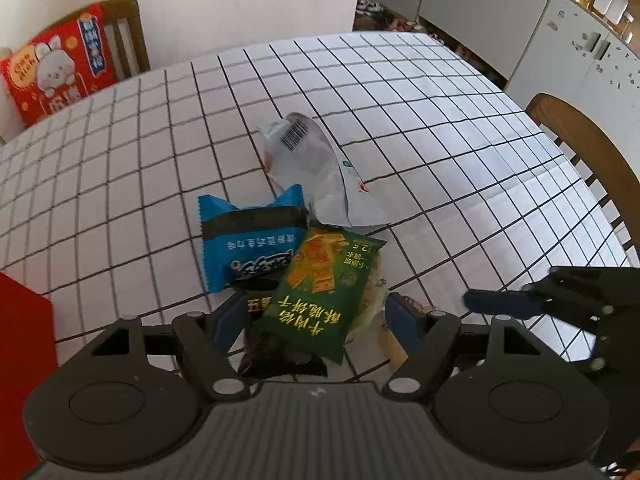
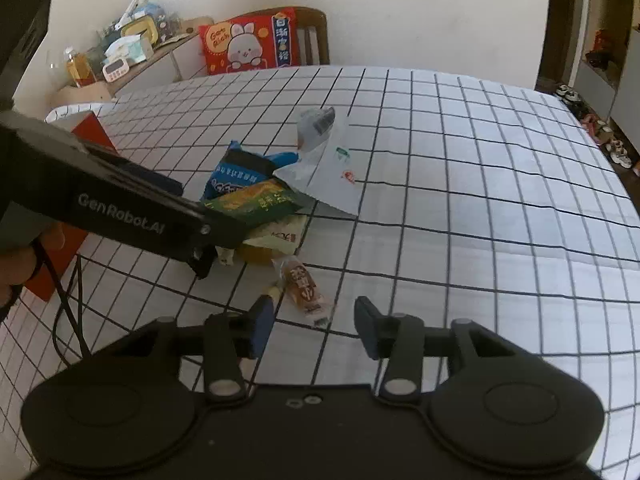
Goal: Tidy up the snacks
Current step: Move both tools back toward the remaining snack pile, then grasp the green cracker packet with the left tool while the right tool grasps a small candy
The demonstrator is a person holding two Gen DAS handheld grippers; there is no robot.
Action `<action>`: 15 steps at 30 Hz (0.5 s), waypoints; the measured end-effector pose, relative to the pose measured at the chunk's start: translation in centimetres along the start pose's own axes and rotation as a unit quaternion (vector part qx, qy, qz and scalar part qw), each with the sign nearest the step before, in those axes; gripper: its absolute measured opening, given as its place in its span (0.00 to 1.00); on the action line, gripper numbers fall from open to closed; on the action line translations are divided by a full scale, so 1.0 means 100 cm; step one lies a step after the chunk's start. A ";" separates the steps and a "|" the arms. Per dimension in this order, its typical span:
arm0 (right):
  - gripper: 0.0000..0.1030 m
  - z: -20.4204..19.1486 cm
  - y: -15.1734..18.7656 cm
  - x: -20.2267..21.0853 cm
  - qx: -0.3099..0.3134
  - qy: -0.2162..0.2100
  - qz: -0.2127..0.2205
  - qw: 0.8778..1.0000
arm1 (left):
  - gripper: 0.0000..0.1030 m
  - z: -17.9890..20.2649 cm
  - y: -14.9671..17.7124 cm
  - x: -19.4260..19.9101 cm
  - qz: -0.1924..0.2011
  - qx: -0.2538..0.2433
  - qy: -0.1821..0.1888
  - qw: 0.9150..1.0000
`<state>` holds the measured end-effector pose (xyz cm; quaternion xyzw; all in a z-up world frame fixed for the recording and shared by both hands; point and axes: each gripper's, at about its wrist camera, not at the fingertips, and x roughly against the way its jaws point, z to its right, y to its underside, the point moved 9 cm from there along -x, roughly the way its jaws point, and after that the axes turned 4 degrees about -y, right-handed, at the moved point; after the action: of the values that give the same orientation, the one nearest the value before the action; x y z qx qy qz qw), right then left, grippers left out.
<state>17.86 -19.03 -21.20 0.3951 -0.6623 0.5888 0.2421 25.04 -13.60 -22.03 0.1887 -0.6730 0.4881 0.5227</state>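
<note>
Several light, crinkly snack packets point(image 1: 320, 280) lie heaped at lower centre on your checked table point(image 1: 440, 120): left gripper point(image 1: 316, 316) straddles the slippery green packet point(image 1: 324, 284) unclamped, right gripper point(image 2: 314, 322) half-narrowed, empty, near the small sausage packet point(image 2: 304, 286); pinch flat sealed edges.

left wrist cam is looking steeply down, sitting right over the snack pile point(image 1: 296, 264) on the checked tablecloth point(image 1: 420, 120). right wrist cam is hanging a bit further back, looking down at the same pile from its other side. both are catching the red cushion point(image 2: 250, 42).
</note>
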 end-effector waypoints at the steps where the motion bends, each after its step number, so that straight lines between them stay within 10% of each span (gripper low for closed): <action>1: 0.40 0.000 -0.001 -0.003 0.001 -0.002 -0.001 1.000 | 0.73 0.000 0.000 -0.004 -0.005 0.003 0.003 1.000; 15: 0.24 -0.007 -0.007 -0.028 0.025 -0.005 -0.010 1.000 | 0.55 -0.011 -0.010 -0.014 -0.021 0.046 0.040 0.998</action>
<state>19.96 -17.73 -22.82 0.4107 -0.6444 0.6007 0.2350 26.91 -13.49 -22.78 0.2073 -0.6244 0.5145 0.5500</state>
